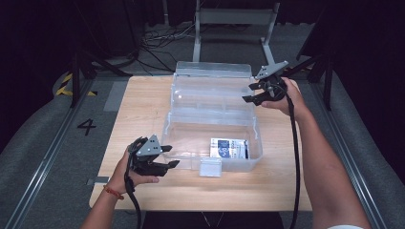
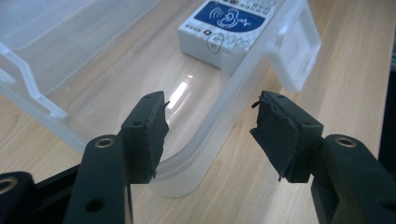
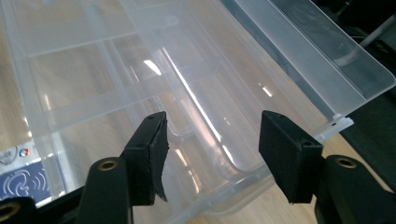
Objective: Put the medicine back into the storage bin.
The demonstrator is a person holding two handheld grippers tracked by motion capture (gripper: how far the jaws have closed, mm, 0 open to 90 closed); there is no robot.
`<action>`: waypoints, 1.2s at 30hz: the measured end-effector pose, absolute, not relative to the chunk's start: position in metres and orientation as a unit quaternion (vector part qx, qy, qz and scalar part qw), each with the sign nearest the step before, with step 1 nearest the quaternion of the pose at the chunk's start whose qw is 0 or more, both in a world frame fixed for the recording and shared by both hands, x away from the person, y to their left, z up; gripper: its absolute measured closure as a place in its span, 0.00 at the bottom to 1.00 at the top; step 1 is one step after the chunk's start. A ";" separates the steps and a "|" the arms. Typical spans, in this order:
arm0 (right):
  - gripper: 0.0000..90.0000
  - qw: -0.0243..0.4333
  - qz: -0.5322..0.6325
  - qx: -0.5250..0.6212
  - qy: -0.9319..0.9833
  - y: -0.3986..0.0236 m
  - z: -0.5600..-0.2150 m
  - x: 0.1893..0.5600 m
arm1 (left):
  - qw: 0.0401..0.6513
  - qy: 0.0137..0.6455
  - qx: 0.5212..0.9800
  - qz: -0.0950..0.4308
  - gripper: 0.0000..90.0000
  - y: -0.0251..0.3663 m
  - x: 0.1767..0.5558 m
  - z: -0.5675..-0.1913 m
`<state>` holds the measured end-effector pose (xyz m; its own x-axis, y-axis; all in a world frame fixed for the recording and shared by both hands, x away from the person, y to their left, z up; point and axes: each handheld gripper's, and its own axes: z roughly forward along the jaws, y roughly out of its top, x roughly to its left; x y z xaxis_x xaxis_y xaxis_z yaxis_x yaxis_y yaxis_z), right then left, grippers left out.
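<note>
We see the clear plastic box (image 1: 212,136) lying open on the wooden counter (image 1: 143,102), one white-and-blue carton (image 1: 229,148) at its 4 o'clock corner; left tongs (image 1: 167,156) and right tongs (image 1: 252,93) stand apart, empty.

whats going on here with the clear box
A person holds a two-jaw gripper in each hand over an open clear plastic box on a wooden table. The left gripper sits at the box's front left corner, the right gripper by the tray at the back right. Both are open and hold nothing. A small white and blue carton lies inside the box.
</note>
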<state>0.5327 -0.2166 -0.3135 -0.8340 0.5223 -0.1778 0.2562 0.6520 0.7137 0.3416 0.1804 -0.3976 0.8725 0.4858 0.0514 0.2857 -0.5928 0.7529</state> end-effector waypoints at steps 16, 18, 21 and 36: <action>0.64 0.156 0.313 0.206 0.914 -0.194 -0.321 0.556 | 0.362 0.163 0.915 0.078 0.75 0.157 0.366 -0.411; 0.76 0.143 0.320 0.193 0.917 -0.192 -0.320 0.556 | 0.358 0.153 0.919 0.068 0.79 0.151 0.368 -0.411; 0.85 0.146 0.312 0.168 0.924 -0.187 -0.318 0.554 | 0.337 0.139 0.929 0.063 0.82 0.147 0.370 -0.407; 0.91 0.151 0.285 0.129 0.938 -0.181 -0.314 0.553 | 0.193 0.113 0.972 0.072 0.84 0.119 0.375 -0.395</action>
